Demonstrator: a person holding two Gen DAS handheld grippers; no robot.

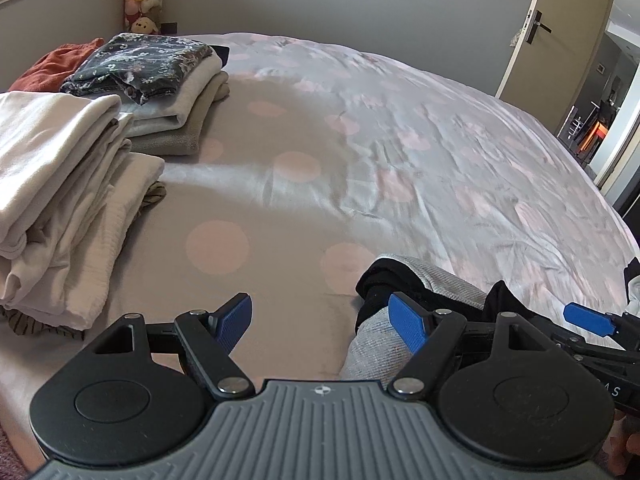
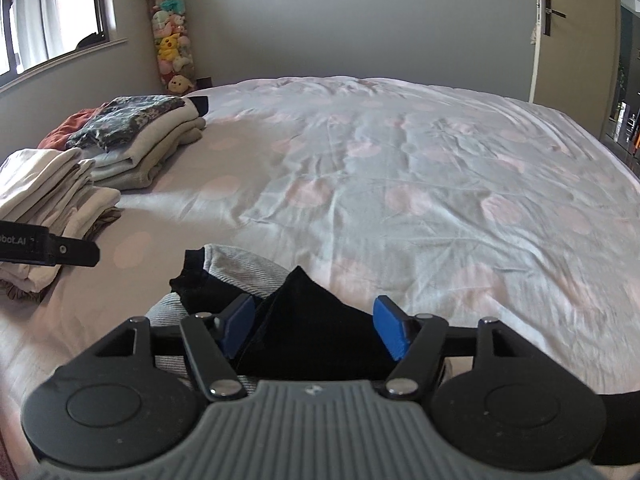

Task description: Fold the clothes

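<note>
A crumpled grey garment (image 1: 452,284) with black parts lies on the near edge of the bed. My left gripper (image 1: 322,324) is open just left of it, with its right finger (image 1: 408,326) over the grey cloth and only bedsheet between its pads. My right gripper (image 2: 316,328) is open too, low over the same garment. A black fold (image 2: 308,320) rises between its spread fingers, and the grey cloth (image 2: 240,268) lies just beyond. One blue pad of the right gripper (image 1: 588,318) shows in the left wrist view.
A white folded stack (image 1: 60,168) sits at the near left of the bed (image 1: 400,128). Behind it is a beige stack topped by a dark floral piece (image 1: 148,64), then a rust garment (image 1: 56,64). Plush toys (image 2: 172,40) fill the corner. A door (image 1: 536,32) stands at the right.
</note>
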